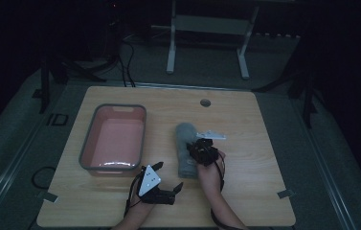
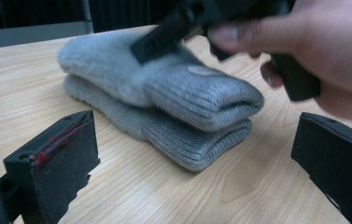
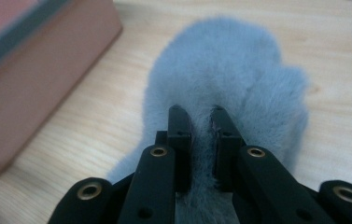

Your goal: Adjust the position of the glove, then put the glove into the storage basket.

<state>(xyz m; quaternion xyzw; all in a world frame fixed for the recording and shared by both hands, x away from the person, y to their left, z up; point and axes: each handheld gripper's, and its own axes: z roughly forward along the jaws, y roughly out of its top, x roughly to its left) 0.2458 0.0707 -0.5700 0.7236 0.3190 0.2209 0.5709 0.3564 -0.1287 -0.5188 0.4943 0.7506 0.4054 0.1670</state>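
Right gripper (image 3: 197,116) jaws nearly closed, narrow gap, pinching a ridge of fluffy fabric on top of the grey mittens (image 3: 225,84), which lie stacked mid-table, just right of the pink bin (image 1: 113,139). Left gripper (image 2: 187,154) jaws wide open, holding nothing, hovering at the near edge, aimed at the mittens' knit cuffs. Bin at left, nothing inside. Wooden table (image 1: 254,124).

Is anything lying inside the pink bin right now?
No, in the high view the pink bin shows only its bare floor, while the grey mittens lie on the table beside it.
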